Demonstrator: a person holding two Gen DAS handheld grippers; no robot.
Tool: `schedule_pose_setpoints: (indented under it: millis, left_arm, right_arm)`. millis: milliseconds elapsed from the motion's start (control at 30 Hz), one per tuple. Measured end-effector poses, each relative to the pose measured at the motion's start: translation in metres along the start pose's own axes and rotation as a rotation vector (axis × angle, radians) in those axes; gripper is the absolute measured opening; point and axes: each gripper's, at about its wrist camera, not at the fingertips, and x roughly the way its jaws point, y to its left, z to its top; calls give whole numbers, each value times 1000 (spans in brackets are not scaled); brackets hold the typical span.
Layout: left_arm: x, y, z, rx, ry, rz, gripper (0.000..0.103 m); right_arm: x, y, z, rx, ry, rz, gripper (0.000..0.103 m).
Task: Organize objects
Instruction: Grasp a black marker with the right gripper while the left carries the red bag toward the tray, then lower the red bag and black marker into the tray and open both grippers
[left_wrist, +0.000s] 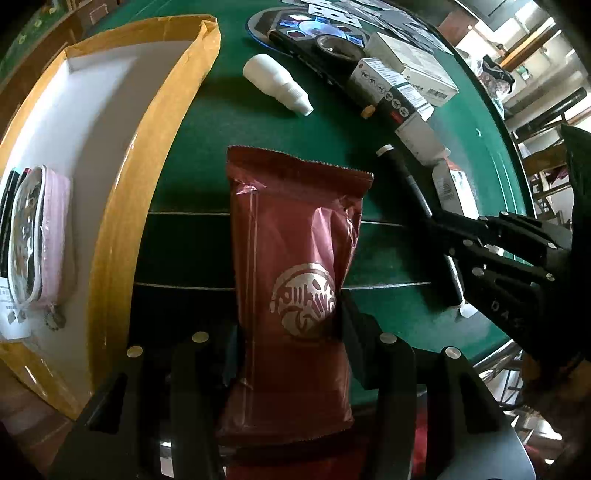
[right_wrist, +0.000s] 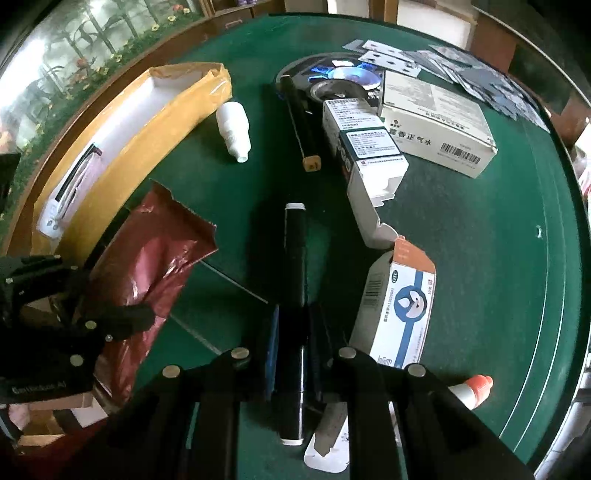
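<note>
Crinkly foil, light and soft: my left gripper (left_wrist: 291, 354) pinches the maroon pouch (left_wrist: 295, 258) low; the right gripper (right_wrist: 293, 343) pinches a slick, stiff black pen (right_wrist: 295, 258) pointing toward twelve o'clock.

A green felt table (right_wrist: 480, 229) carried a shallow cardboard tray (right_wrist: 162, 122) at left, a white bottle (right_wrist: 234, 129) (lying down) and medicine boxes (right_wrist: 436, 125) farther right.

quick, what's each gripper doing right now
Left gripper: closed on the dark red snack packet.
Right gripper: closed on the black marker pen.
</note>
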Motion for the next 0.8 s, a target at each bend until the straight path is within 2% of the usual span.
schedule_pose_setpoints:
  millis: [100, 233, 433, 600, 800]
  left_arm:
    - [-1, 4, 1, 7, 9, -18, 46]
    - [2, 5, 15, 8, 20, -71, 44]
    - [-16, 9, 26, 47, 15, -132, 44]
    - [-27, 14, 45, 72, 5, -148, 44]
    - [-35, 26, 58, 91, -2, -163, 44]
  right_arm:
    - [-3, -4, 2, 10, -12, 16, 13]
    - [-12, -11, 5, 104, -35, 39, 13]
    - [-34, -10, 10, 233, -92, 113, 13]
    - [-39, 4, 22, 272, -124, 126, 13]
    - [-36, 20, 32, 278, -124, 119, 13]
